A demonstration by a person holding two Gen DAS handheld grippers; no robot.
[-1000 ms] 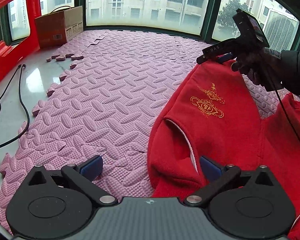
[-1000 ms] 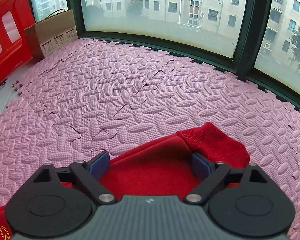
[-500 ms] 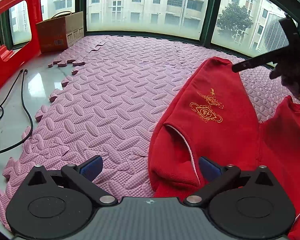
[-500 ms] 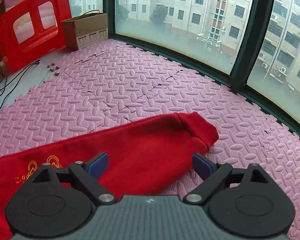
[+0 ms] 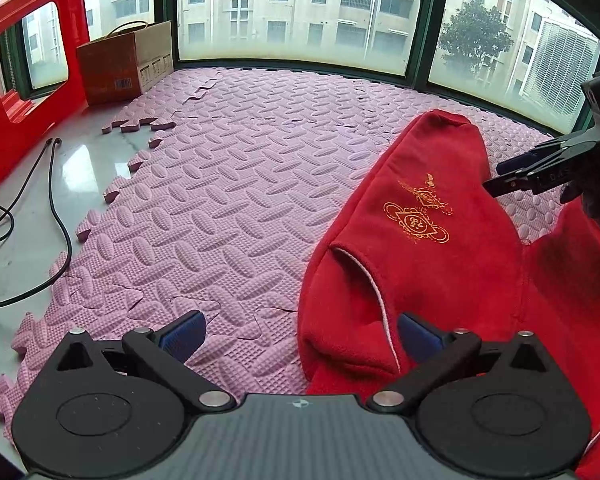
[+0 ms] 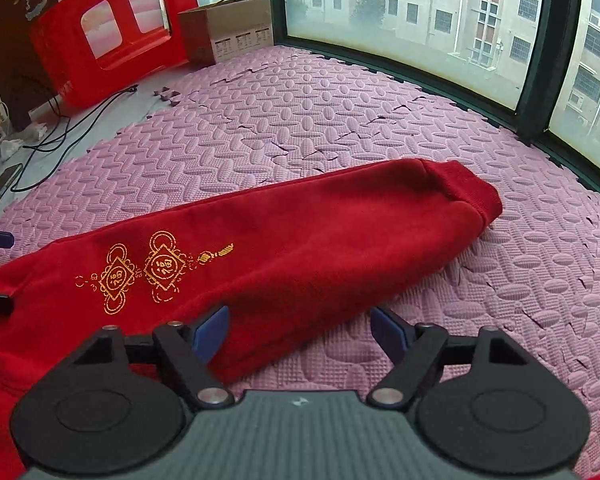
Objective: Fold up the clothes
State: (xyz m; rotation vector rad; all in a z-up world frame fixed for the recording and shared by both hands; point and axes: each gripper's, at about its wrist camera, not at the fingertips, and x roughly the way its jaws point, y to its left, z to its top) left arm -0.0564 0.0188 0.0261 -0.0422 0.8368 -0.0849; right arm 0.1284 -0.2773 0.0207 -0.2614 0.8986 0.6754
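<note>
Red fleece garment (image 6: 300,256), gold knot emblem (image 6: 148,276), on pink mat (image 6: 340,128); both tongs (image 5: 300,334) (image 6: 300,330) wide open, empty

Left wrist camera sits low, looking forward along its own fingers across the pink foam mat (image 5: 236,184) toward the windows (image 5: 300,12); the red garment (image 5: 432,256) lies close on its right, the right gripper (image 5: 512,176) poking in from the right edge; right wrist camera looks from higher up, angled down the sleeve (image 6: 300,248), windows running off to its right; both views share the garment's gold emblem (image 6: 148,272), the cardboard box (image 5: 128,60) and the red plastic frame (image 6: 108,36).
</note>
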